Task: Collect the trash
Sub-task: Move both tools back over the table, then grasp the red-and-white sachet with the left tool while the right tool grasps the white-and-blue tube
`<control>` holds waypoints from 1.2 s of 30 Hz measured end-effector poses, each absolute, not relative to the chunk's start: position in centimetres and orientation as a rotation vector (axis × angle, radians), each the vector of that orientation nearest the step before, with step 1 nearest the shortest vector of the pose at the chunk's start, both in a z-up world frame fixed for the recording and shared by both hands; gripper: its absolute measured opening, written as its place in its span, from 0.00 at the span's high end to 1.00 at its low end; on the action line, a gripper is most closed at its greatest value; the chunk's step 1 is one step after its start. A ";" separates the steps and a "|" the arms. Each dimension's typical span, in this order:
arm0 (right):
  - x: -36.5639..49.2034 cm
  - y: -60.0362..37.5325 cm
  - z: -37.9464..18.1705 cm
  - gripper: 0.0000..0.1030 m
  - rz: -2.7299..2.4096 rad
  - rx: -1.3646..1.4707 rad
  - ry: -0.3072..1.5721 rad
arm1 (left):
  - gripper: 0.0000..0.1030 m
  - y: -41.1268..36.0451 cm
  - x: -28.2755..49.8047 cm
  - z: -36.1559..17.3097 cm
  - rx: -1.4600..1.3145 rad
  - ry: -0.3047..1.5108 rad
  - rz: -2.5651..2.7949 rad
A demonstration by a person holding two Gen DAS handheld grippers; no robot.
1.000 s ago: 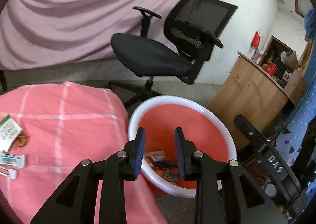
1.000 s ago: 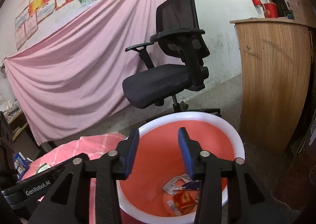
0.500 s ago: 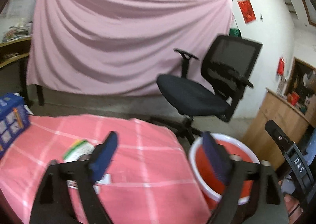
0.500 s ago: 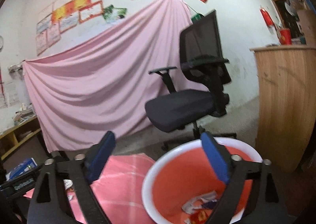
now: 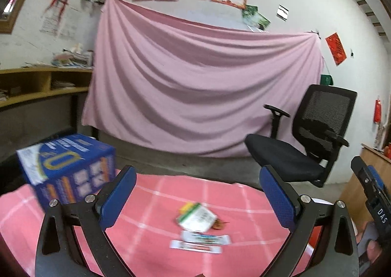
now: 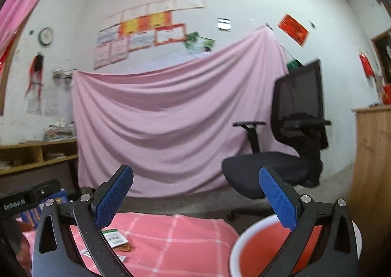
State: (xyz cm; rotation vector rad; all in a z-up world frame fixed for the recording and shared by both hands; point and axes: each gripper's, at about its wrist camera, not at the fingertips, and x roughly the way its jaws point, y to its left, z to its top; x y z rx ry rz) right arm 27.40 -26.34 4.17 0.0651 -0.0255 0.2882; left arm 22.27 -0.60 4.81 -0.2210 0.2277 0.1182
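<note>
My left gripper (image 5: 199,197) is wide open and empty, raised over the pink checked tablecloth (image 5: 151,218). Below it lie a green-and-white wrapper (image 5: 197,217), a small brown scrap (image 5: 220,223) and two long white packets (image 5: 205,238) (image 5: 195,249). My right gripper (image 6: 195,197) is wide open and empty above the table's right end. The red bin with a white rim (image 6: 246,235) stands below its right finger. The wrapper (image 6: 113,235) and brown scrap (image 6: 125,248) show by its left finger.
A blue carton (image 5: 68,169) stands on the table's left. A black office chair (image 5: 305,145) stands behind the table, before a pink hanging sheet (image 5: 195,93). A wooden counter (image 6: 371,167) is at the right. Wooden shelves (image 5: 36,86) run along the left wall.
Both grippers have opened wide and swung up and left, away from the bin toward the table. The trash on the cloth now lies between my left fingers.
</note>
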 end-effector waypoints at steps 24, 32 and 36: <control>33.2 -16.0 -1.6 0.16 0.575 -0.178 0.463 | 0.04 5.3 23.1 -0.8 -0.145 0.510 0.162; 35.5 -13.4 -4.5 0.44 0.693 -0.252 0.702 | 0.11 5.7 25.3 -2.4 -0.177 0.669 0.107; 35.9 -12.0 -5.8 0.51 0.783 -0.296 0.798 | 0.20 5.6 26.0 -2.8 -0.191 0.715 0.083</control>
